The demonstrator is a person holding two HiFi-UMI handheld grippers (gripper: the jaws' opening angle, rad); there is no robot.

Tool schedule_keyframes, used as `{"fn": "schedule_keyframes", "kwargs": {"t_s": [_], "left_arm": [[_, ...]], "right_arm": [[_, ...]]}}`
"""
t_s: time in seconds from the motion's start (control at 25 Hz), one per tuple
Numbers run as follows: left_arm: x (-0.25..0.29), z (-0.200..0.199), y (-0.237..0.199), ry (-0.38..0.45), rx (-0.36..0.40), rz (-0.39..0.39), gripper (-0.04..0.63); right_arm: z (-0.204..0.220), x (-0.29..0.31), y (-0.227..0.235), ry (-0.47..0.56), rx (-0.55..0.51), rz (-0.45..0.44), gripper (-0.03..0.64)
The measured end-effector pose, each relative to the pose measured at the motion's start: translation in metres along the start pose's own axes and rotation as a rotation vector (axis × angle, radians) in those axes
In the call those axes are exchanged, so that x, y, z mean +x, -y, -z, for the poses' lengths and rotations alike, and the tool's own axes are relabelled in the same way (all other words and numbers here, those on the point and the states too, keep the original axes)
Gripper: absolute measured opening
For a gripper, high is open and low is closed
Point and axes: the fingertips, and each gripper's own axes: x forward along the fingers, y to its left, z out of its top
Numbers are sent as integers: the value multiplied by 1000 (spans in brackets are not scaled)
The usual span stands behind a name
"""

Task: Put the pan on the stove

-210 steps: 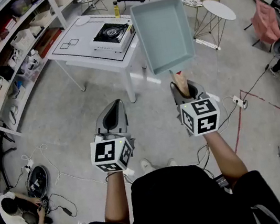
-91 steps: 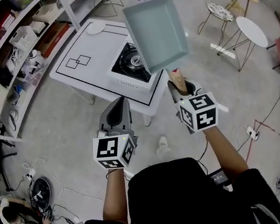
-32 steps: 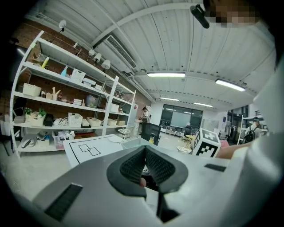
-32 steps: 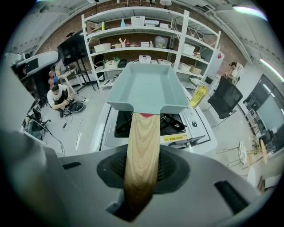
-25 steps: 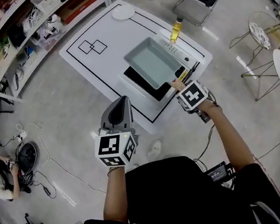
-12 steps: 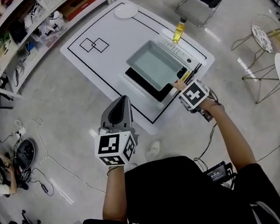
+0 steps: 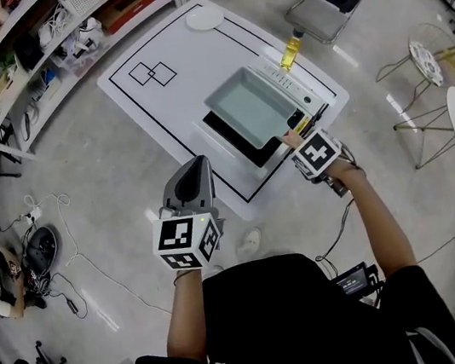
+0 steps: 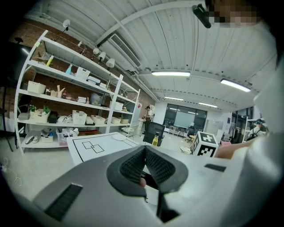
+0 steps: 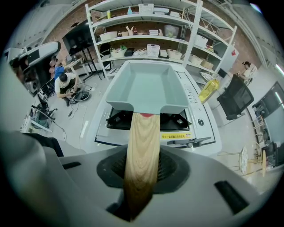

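**Pan over the burner, handle gripped**

The right gripper [image 7: 293, 135] is clamped on the wooden handle [image 9: 142, 150], jaws partway closed around it, likely to hold the pan [image 7: 251, 105] level over the stove [image 7: 228, 133] on the white table [image 7: 154, 51]. Whether its base already rests on the grate [image 9: 116, 119] I cannot tell. The left gripper [image 7: 194, 172] hangs off the table, jaws together and empty (not needed here, I'd judge). The pan is pale grey-green, deep, rectangular and empty
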Motion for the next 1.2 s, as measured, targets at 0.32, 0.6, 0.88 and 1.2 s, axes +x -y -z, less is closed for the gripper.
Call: {"fn": "schedule_keyframes", "kwargs": {"t_s": [0.32, 0.6, 0.88, 1.2], "left_arm": [[4, 1, 2, -6, 1, 3, 10], [5, 4, 1, -8, 2, 2, 9], [5, 6, 1, -17, -5, 4, 11], [1, 5, 4, -10, -2, 19, 10]], "right_arm": [[3, 6, 3, -1, -2, -12, 84], [8, 11, 4, -6, -13, -10, 86], [5, 9, 7, 17, -23, 3, 95], [-3, -8, 7, 115, 1, 9, 135]]}}
